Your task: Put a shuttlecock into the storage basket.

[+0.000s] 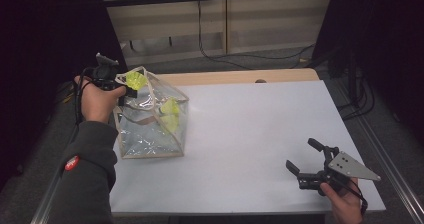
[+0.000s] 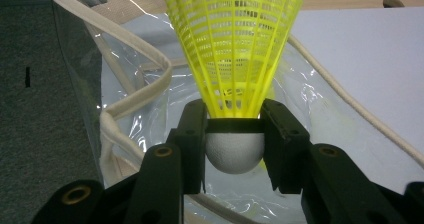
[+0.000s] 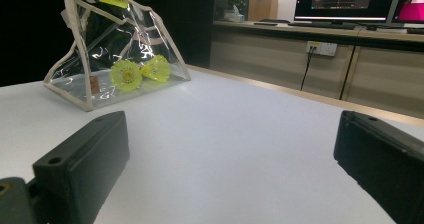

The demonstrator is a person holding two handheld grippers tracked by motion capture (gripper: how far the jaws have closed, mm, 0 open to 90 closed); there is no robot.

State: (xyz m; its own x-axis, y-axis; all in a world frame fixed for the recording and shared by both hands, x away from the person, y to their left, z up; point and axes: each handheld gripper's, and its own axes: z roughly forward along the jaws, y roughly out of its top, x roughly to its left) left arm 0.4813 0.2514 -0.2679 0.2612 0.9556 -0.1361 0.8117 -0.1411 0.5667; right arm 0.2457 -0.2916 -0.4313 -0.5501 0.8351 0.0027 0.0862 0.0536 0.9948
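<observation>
My left gripper (image 1: 129,90) is shut on a yellow shuttlecock (image 1: 134,79) and holds it over the open top of a clear plastic bag (image 1: 150,134) with cream trim at the table's left. In the left gripper view the black jaws clamp the shuttlecock's white cork (image 2: 235,151), and the yellow skirt (image 2: 234,39) points away. Two more yellow shuttlecocks (image 3: 126,75) (image 3: 156,68) lie inside the bag (image 3: 95,59). My right gripper (image 1: 304,157) rests open near the table's front right corner, with nothing between its jaws.
The white table top (image 1: 250,129) stretches between the bag and the right gripper. A wooden strip (image 1: 240,76) runs along its far edge. Cables lie on the floor beyond. Desks with monitors (image 3: 345,1) stand far off in the right gripper view.
</observation>
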